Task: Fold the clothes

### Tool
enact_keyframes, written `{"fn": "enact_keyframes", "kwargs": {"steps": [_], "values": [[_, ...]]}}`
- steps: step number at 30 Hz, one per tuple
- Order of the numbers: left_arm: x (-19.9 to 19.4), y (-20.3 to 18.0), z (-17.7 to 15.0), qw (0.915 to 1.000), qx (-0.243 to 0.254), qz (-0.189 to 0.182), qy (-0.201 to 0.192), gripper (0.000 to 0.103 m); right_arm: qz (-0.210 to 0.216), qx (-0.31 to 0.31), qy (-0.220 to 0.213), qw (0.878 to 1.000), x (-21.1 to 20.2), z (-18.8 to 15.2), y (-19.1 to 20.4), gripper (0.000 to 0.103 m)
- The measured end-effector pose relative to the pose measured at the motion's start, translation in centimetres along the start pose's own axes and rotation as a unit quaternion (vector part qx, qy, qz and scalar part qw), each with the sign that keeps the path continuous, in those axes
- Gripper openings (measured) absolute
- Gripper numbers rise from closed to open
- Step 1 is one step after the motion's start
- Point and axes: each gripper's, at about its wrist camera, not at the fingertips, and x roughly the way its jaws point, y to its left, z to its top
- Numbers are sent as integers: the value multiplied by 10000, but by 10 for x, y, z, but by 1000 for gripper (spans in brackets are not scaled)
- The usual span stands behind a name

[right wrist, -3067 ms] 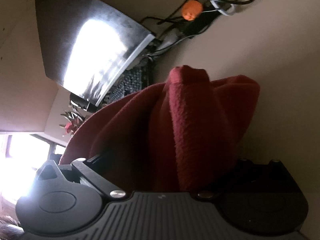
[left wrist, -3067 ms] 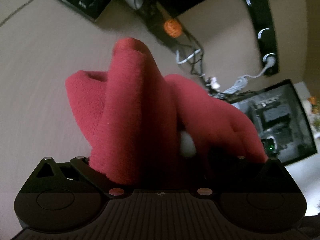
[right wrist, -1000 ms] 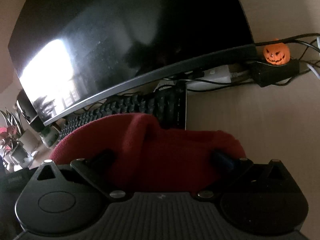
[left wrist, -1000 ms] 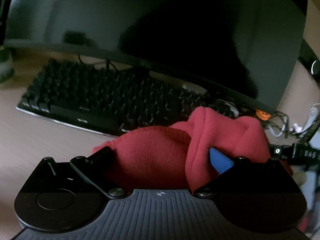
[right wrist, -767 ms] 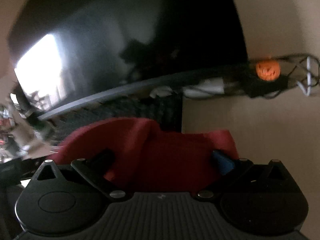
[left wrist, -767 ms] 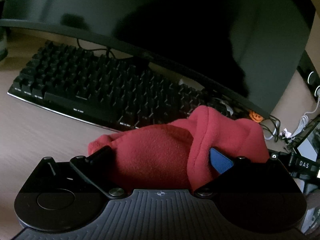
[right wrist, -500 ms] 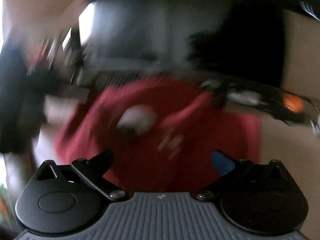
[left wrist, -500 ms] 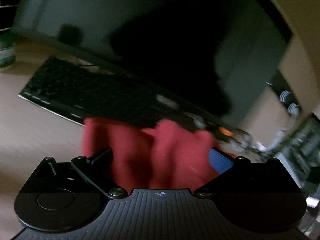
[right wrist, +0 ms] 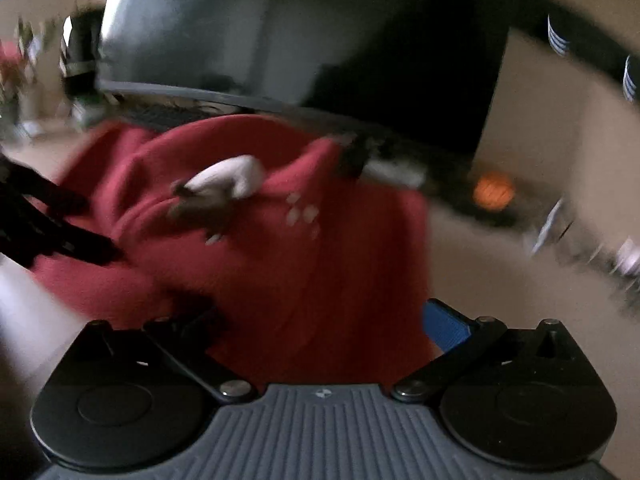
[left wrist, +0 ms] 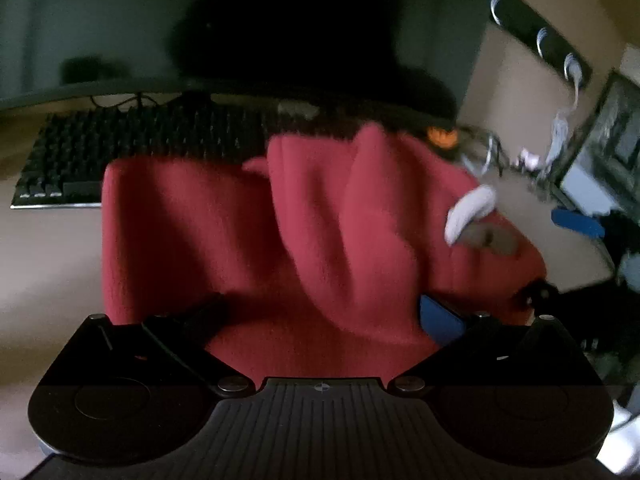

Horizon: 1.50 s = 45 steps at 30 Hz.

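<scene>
A red fleece garment (left wrist: 192, 224) lies spread on the beige desk (left wrist: 48, 264) in front of the keyboard, with a thick fold running down its middle. A white and brown animal patch (left wrist: 468, 216) sits on its right part. My left gripper (left wrist: 324, 314) is open, its fingers wide apart over the near edge of the cloth. In the right wrist view the same garment (right wrist: 328, 264) and patch (right wrist: 228, 180) show, blurred. My right gripper (right wrist: 320, 320) is open too, with the cloth lying between its fingers. The left gripper's dark fingers (right wrist: 52, 220) rest at the cloth's left edge.
A black keyboard (left wrist: 140, 140) and a large dark monitor (left wrist: 280, 20) stand just behind the garment. An orange pumpkin figure (right wrist: 492, 192) and loose cables (left wrist: 492, 152) lie at the back right. A computer case (left wrist: 612, 140) stands at the far right.
Three seconds ago both grippers held the bunched fleece up. Since one second ago the garment has spread out flat on the desk and both views have swung to face it.
</scene>
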Motion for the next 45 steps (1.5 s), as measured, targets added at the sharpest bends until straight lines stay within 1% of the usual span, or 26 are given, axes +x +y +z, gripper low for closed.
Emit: {"fn": "enact_keyframes", "kwargs": {"steps": [3,4,6,7,9,10,11,12,13,14,15,17,19,21,23,24,26,27,28,30,32,35,37,41,44,45], "values": [[-8,-7,-9,9995,269,175,9,103,526,696,-216,9959,-30,-5,-18,103],[-13,-6,-10,9996,246,122,-26,103,547,868,-329,9942,-35,-3,-23,103],[-27,3,-7,9995,-50,-231,-192,103,465,1251,-595,9893,-39,3,-35,103],[-33,9,-3,9981,-261,-456,-321,103,462,1325,-544,9886,-31,6,-36,103],[-42,20,5,9920,-660,-893,-603,103,465,1449,-406,9875,-13,12,-38,103],[-44,24,10,9888,-782,-1039,-738,103,467,1511,-336,9868,-3,15,-39,103],[-42,24,15,9872,-810,-1088,-835,103,469,1572,-267,9861,6,18,-40,103],[-40,24,20,9862,-814,-1111,-920,103,416,1427,58,9889,20,15,-32,103],[-35,23,24,9864,-796,-1096,-931,103,357,1257,411,9906,35,11,-24,103],[-26,22,27,9881,-788,-1008,-857,103,312,1168,455,9916,40,8,-19,103],[-22,22,28,9900,-758,-835,-844,103,270,1121,347,9927,38,8,-16,103],[-15,23,29,9929,-677,-441,-874,103,342,1060,192,9936,28,13,-16,103],[-9,24,30,9941,-595,-46,-903,103,330,1159,-189,9925,18,21,-22,103],[-10,30,33,9915,-527,277,-1157,103,176,1274,-671,9894,12,31,-24,103],[-1,40,38,9890,-664,577,-1192,103,32,1191,-1058,9872,16,44,-21,103],[5,46,40,9875,-743,719,-1191,103,16,1061,-1110,9881,23,50,-19,103],[19,54,43,9858,-925,787,-1157,103,22,849,-1096,9903,41,62,-18,103],[26,56,43,9857,-949,812,-1129,103,9,880,-930,9918,51,65,-20,103],[33,57,43,9858,-955,836,-1095,103,-6,922,-752,9929,62,68,-23,103],[46,58,41,9872,-913,849,-993,103,334,1373,-110,9899,98,65,-40,103],[51,62,38,9871,-994,741,-1009,103,818,2206,-80,9719,112,50,-64,103],[55,71,35,9866,-1181,518,-1002,103,1081,2439,-293,9633,108,38,-76,103],[56,74,32,9863,-1226,413,-1018,103,899,2302,-328,9684,105,38,-69,103],[57,73,30,9861,-1165,468,-1085,103,464,2072,-305,9767,93,47,-55,103],[56,74,29,9857,-1167,471,-1120,103,247,1779,-710,9812,64,53,-48,103],[55,74,29,9856,-1168,471,-1132,103,253,1679,-815,9821,53,52,-43,103]]}}
